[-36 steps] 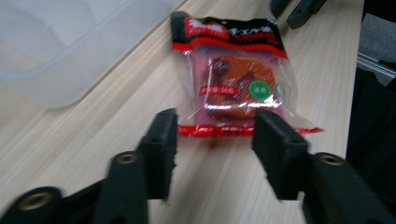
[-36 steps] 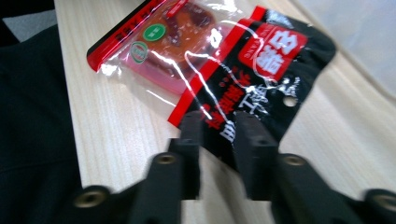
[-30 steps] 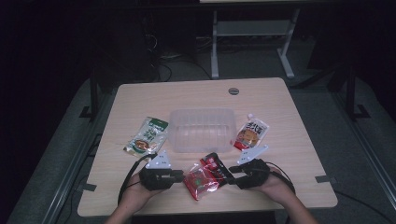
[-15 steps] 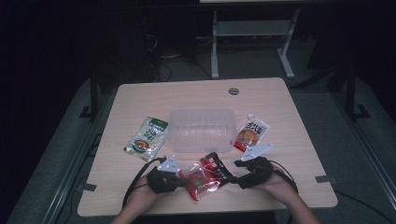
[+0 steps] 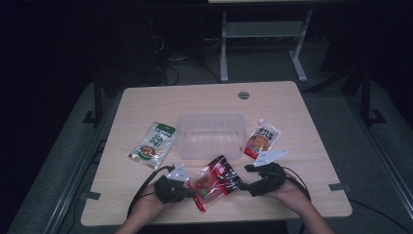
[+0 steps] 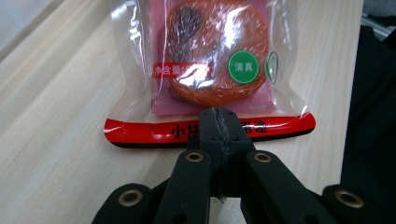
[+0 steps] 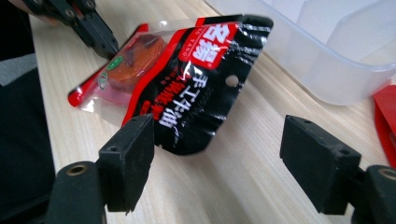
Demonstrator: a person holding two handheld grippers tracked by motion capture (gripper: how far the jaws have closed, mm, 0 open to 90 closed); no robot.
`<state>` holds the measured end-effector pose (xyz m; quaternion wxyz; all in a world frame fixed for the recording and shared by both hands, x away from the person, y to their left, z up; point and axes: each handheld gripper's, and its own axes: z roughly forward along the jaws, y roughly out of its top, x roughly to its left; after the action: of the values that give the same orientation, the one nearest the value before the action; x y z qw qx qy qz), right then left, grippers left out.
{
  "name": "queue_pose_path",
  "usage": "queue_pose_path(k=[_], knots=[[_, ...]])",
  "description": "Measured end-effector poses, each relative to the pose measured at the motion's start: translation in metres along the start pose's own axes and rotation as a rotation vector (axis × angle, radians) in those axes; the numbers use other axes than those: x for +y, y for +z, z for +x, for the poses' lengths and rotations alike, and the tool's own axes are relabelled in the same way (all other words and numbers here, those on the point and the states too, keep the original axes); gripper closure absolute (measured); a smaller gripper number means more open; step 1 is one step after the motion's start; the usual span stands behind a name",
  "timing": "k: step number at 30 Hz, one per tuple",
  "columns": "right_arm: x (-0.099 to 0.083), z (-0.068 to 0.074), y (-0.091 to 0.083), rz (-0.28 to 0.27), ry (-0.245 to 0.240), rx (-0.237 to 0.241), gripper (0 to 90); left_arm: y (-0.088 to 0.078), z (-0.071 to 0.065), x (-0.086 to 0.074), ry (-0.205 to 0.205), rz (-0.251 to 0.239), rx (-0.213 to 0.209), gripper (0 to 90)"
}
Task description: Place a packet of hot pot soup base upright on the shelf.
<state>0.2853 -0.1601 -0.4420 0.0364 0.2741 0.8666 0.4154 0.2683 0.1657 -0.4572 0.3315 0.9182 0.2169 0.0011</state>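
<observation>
While the left gripper [image 6: 218, 122] pinches the red bottom seal of the glossy red-and-black plastic snack pouch [image 5: 217, 181], jaws clamped tight on it, the right gripper [image 7: 217, 165] has just been opening: pads wide apart, the pouch's black top edge loose between them. Pouch sits at the near table [image 5: 146, 105] edge, in front of the clear plastic tub [image 5: 211, 135]. Green round badge reads 清真; large white characters on black, partly legible
</observation>
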Motion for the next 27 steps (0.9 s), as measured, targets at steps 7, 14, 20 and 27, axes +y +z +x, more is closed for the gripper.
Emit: queue_pose_path(k=[7, 14, 20, 27], knots=[[0.005, 0.002, -0.005, -0.051, 0.02, 0.039, 24.6, 0.0, 0.001, 0.0, -0.006, 0.0, -0.005, 89.7], [0.008, -0.004, -0.005, -0.062, 0.023, 0.024, 24.6, -0.012, 0.0, 0.008, -0.003, -0.057, -0.012, 89.6], [0.005, -0.005, -0.006, -0.062, 0.039, 0.013, 24.6, -0.018, 0.003, 0.02, -0.014, -0.123, -0.009, 89.7], [0.004, -0.007, -0.007, -0.065, 0.041, 0.008, 24.6, 0.0, -0.003, 0.022, 0.019, -0.072, -0.005, 89.6]])
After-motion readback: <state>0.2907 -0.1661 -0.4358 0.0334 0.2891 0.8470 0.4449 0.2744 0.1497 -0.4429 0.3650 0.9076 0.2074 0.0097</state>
